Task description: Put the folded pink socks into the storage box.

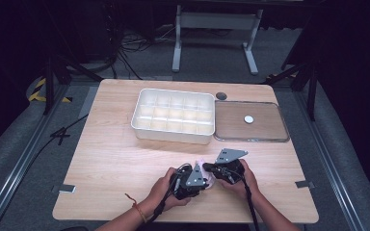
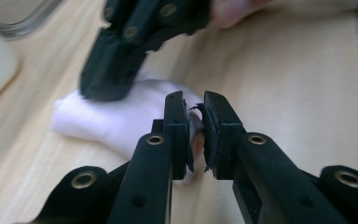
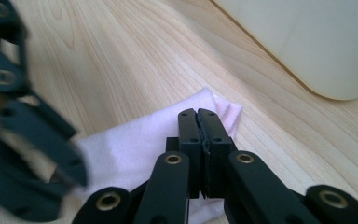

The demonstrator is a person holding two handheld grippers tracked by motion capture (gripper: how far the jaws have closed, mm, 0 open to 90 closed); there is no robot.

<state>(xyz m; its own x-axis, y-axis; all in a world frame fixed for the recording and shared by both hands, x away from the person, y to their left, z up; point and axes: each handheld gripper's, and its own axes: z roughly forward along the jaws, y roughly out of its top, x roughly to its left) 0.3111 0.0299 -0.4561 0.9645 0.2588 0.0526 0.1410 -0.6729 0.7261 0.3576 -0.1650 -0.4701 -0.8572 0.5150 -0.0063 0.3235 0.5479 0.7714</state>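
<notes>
Both grippers, left (image 2: 195, 135) and right (image 3: 198, 149), pinch shut on small white-pink folded cloth (image 3: 135, 144), lying flat on table (image 3: 121, 70).

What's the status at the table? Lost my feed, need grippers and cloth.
Left gripper fingers shut on small white folded cloth. Right gripper shut on the same cloth. White compartment box stands apart, nothing in the way.
</notes>
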